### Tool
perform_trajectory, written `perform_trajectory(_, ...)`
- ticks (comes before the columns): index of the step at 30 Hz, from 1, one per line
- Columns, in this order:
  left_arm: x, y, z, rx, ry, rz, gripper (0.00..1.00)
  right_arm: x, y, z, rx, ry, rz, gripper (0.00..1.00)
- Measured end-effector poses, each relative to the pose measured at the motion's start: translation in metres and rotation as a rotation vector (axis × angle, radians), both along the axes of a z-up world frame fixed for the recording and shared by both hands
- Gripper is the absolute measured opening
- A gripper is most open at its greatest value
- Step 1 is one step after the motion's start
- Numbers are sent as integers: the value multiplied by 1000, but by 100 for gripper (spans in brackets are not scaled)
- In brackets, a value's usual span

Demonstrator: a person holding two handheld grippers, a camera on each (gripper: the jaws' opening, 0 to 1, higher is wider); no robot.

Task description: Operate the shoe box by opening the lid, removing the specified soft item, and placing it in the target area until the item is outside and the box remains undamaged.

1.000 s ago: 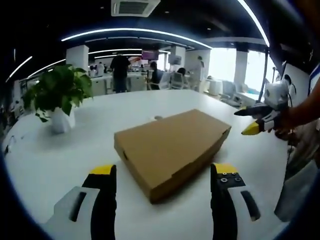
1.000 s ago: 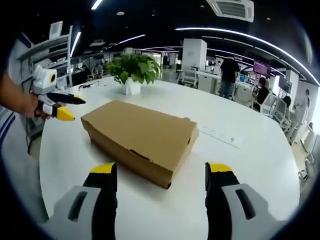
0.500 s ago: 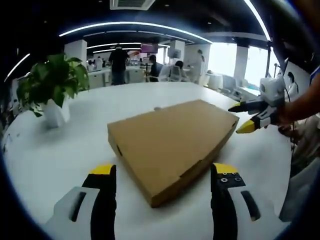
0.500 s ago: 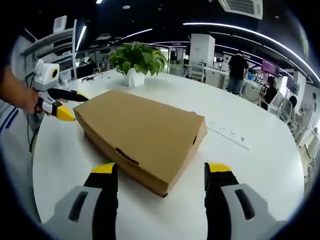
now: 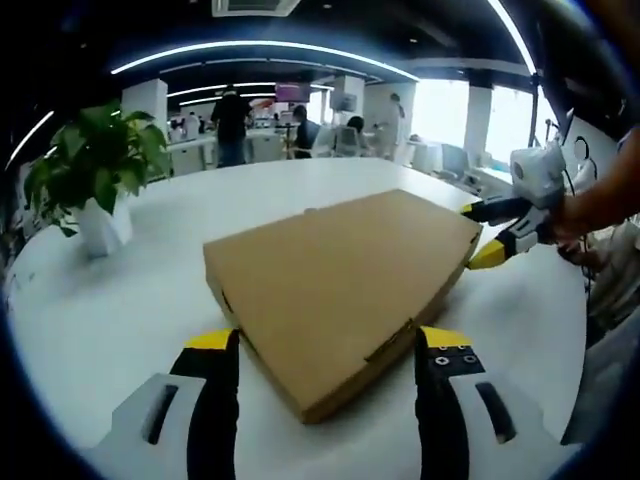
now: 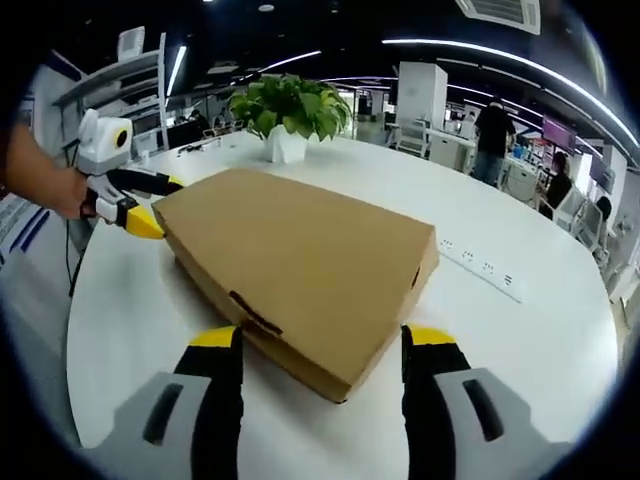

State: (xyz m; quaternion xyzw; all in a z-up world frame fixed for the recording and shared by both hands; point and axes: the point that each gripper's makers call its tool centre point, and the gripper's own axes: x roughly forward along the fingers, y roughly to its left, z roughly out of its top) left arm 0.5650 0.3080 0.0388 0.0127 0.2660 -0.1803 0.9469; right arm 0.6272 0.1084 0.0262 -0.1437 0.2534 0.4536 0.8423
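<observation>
Both tongs (left (image 5: 327, 350), right (image 6: 320, 345)) gape wide around the closed shoe box (image 5: 340, 275).

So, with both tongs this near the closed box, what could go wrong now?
1. The flat brown cardboard shoe box is closed; the open left tongs and right tongs each face a corner, so pushing could dent it.
2. It lies loose on the smooth white round table, so lifting the lid one-sided may slide it.

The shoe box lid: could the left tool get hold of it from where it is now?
Probably yes. The left tool is open, its jaws either side of the near corner of the closed shoe box, with nothing in between. The right tool is at the far corner, out of its way.
</observation>
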Motion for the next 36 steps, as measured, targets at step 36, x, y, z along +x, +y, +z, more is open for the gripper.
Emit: perform_trajectory(36, -23, 3, 0, -7, 8, -85, 69, -43, -1, 10, -30, 23, -63, 54)
